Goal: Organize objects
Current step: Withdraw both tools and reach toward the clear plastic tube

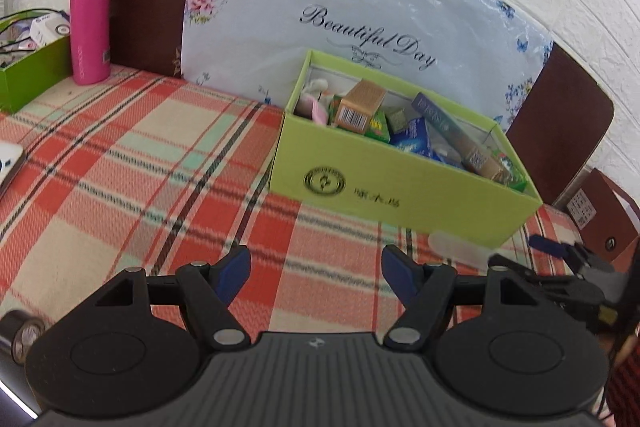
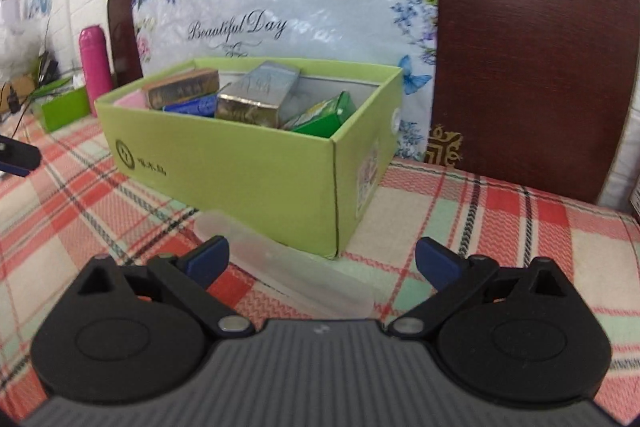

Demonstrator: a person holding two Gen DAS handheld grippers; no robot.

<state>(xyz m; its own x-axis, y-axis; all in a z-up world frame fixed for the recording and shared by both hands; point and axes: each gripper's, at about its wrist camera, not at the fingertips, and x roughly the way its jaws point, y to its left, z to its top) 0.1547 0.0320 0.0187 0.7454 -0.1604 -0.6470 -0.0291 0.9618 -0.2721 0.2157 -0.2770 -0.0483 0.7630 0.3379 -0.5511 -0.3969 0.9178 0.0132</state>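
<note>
The left hand-held gripper (image 1: 316, 277) hangs over the plaid tabletop (image 1: 120, 163) with its fingers spread wide, holding and touching nothing. The right hand-held gripper (image 2: 322, 263) is spread just as wide, with a frosted, translucent plastic case (image 2: 288, 267) lying flat on the cloth between its blue pads (image 2: 208, 261); whether a pad touches the case cannot be told. The long, round-ended case lies just beside the front corner of a green cardboard box (image 2: 224, 163) near the tabletop's far edge. The box is open-topped and filled with a jumble of small cartons. One glossy pink bottle (image 1: 91, 17) stands upright toward the far left corner, just beside a second green box (image 1: 34, 71).
</note>
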